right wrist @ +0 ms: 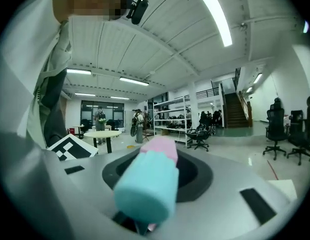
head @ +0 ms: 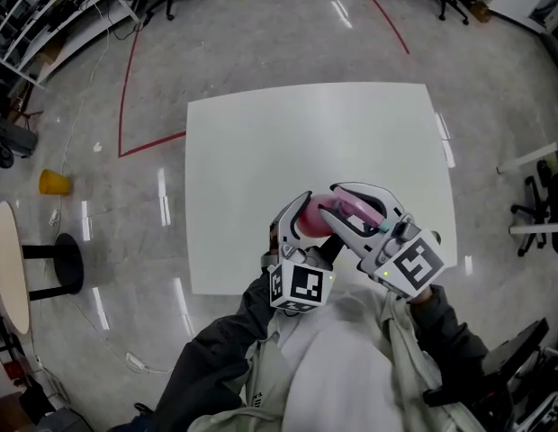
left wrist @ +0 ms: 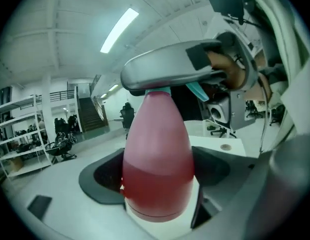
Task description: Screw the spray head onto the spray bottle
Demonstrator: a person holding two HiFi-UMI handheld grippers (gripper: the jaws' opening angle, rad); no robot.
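Clamping spray bottle (left wrist: 157,169) in left gripper (head: 306,220); right gripper (head: 334,200) grasping spray head (right wrist: 146,184).

Head view hides most of the spray bottle (head: 310,220); spray head (right wrist: 145,184) blurred

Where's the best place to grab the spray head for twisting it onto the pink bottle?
I'd take the spray head by its teal barrel, jaws on opposite sides, coming crosswise over the bottle's narrow top. The left gripper clamps the bottle's wide lower body, leaving only that end free.
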